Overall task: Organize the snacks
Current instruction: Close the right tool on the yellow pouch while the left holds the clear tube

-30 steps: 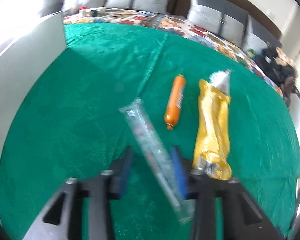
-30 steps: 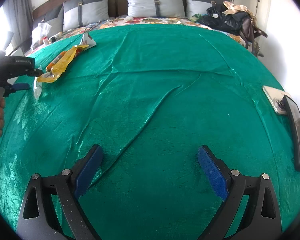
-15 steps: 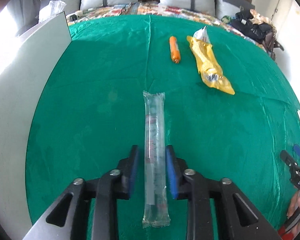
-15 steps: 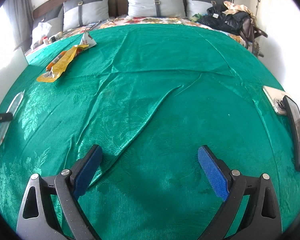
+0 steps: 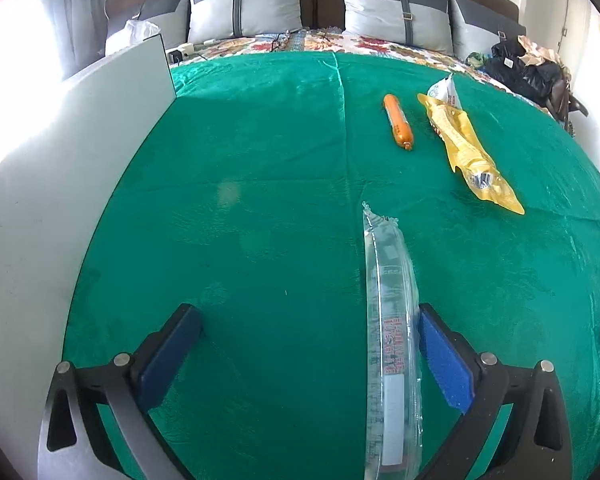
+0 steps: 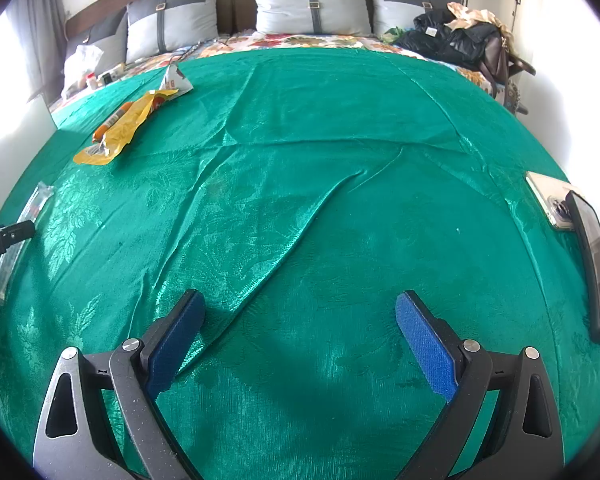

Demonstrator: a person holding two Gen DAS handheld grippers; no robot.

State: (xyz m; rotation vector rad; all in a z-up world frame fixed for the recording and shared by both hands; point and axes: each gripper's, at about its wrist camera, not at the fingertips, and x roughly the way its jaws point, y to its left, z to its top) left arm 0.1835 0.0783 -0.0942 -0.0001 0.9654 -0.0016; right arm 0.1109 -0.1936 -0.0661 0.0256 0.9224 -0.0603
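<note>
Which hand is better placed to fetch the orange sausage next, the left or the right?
Probably the left. Its gripper is opening, the clear packet lying loose between its fingers, and the sausage lies straight ahead. From the right gripper, the sausage sits far off to one side.

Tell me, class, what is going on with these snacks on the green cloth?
A person is sorting snacks with two handheld grippers. The left gripper is opening, letting go of a long clear snack packet that lies on the green cloth beside its right-hand pad. Farther off lie an orange sausage stick and a yellow snack bag, side by side. The right gripper hangs open over bare cloth, holding nothing.
</note>
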